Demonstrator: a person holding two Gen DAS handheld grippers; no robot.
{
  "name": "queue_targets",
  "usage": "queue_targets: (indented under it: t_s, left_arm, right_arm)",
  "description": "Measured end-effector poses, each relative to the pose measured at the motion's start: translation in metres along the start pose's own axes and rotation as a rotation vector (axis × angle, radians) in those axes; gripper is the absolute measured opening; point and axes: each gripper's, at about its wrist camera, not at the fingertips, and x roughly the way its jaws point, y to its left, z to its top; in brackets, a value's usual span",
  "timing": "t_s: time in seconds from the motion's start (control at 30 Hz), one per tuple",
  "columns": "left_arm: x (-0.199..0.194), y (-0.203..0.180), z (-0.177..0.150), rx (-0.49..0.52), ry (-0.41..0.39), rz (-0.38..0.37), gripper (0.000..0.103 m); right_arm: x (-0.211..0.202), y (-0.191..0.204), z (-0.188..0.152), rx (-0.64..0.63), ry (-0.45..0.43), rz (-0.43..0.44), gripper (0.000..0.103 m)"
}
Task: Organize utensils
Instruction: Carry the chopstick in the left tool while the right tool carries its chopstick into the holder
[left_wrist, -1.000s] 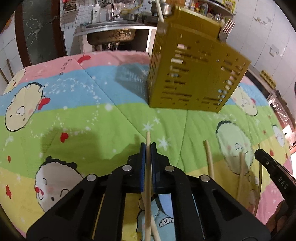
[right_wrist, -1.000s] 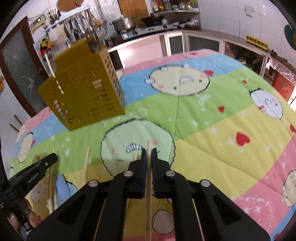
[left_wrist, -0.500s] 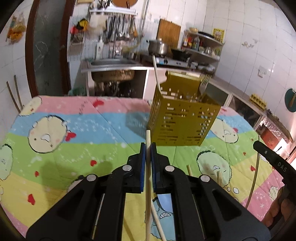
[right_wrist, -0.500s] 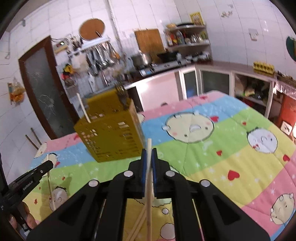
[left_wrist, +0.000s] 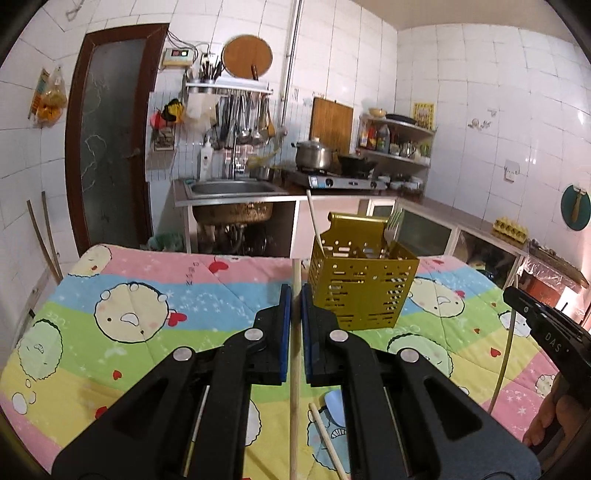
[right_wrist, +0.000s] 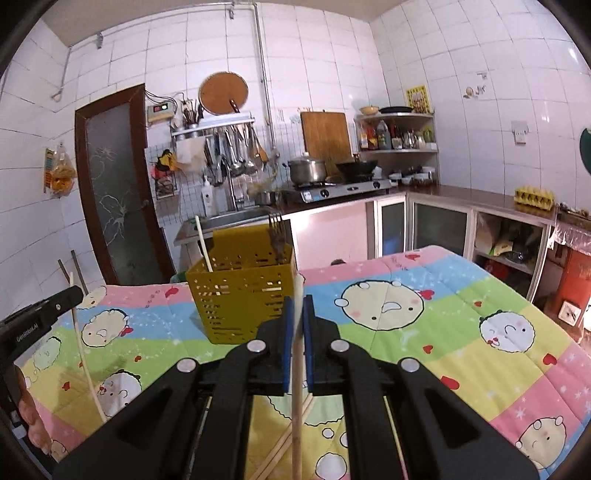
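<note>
i see a gold perforated utensil holder (left_wrist: 360, 286) standing upright on the cartoon-print quilt (left_wrist: 155, 295), with a fork (left_wrist: 391, 229) and one pale chopstick (left_wrist: 314, 221) inside. my left gripper (left_wrist: 294, 295) is clamped on a wooden chopstick (left_wrist: 294, 369); the holder sits just ahead and right of its jaws. my right gripper (right_wrist: 297, 306) pinches another chopstick (right_wrist: 296, 406), with the holder ahead and left.
</note>
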Motion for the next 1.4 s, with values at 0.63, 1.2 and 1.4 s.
queue_targets:
  t_s: [0.63, 1.2, 1.4]
  left_arm:
    - [-0.005, -0.008, 0.034, 0.001, -0.112, -0.039, 0.004]
    - [0.042, -0.049, 0.161, -0.017, -0.304, -0.106, 0.004]
    - [0.094, -0.060, 0.164, 0.003, -0.303, -0.085, 0.004]
  right_arm:
    - [0.000, 0.004, 0.041, -0.021, -0.122, 0.041, 0.006]
    - [0.047, 0.032, 0.162, -0.053, -0.284, 0.053, 0.006]
    - [0.091, 0.040, 0.181, -0.060, -0.279, 0.050, 0.006]
